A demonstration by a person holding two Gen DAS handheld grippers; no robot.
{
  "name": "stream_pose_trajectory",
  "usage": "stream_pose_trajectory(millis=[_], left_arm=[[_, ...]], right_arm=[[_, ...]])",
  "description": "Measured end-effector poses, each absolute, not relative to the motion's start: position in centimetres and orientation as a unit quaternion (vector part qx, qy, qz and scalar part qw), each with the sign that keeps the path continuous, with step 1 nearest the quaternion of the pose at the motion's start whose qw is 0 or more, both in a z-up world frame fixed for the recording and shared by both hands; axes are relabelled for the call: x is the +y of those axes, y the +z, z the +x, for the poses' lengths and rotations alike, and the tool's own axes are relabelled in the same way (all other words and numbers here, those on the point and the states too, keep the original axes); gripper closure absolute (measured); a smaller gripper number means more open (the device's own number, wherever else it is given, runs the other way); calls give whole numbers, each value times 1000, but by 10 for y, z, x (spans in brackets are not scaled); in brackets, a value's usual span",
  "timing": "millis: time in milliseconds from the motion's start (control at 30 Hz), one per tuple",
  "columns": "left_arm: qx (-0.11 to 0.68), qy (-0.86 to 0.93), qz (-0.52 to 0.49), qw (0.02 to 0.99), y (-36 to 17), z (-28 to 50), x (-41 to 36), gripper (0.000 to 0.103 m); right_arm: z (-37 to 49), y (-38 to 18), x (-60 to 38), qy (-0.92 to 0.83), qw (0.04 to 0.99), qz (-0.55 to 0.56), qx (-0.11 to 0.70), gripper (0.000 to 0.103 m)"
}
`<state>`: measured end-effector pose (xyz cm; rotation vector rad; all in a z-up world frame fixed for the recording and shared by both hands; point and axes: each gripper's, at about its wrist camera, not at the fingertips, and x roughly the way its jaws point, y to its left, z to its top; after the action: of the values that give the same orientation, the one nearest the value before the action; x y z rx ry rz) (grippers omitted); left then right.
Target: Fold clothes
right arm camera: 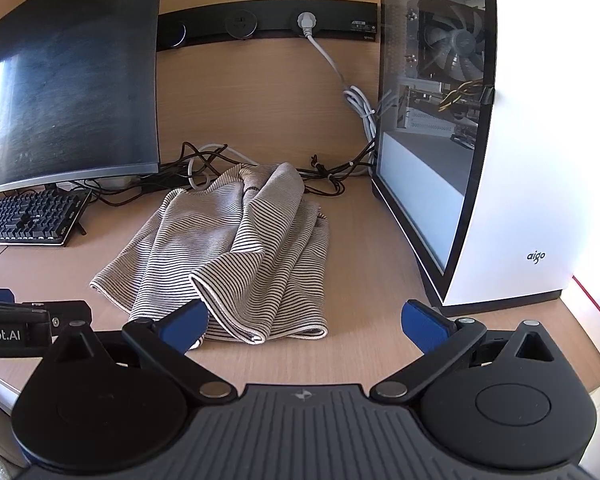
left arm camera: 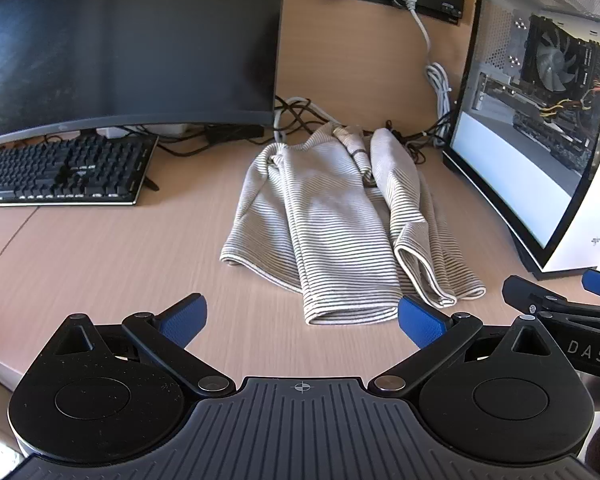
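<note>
Desk [left arm camera: 100, 256]: both tools spread wide, level, facing striped garment [left arm camera: 340, 220].

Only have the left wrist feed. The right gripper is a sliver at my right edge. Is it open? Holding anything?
Observer: Open. The right gripper has its blue pads spread wide, with nothing between them.
Operator: Where is it relative to the garment?
Observer: At the near hem of the striped shirt. One of its fingers overlaps the hem edge in the right wrist view. I cannot tell whether it touches.
Operator: Any marking on the computer?
Observer: Yes. The white PC case reads "aigo" low on its side panel.
</note>
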<state>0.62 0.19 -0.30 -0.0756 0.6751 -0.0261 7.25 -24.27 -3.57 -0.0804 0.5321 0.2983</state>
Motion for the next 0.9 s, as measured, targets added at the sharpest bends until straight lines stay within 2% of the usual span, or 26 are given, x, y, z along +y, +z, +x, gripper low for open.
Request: stream_pose_trajectory(millis=[900], left_arm=[[331,-11,-34,943,-2,-1,4,0]], right_arm=[[65,-33,-245,158,954,-30,255,0]])
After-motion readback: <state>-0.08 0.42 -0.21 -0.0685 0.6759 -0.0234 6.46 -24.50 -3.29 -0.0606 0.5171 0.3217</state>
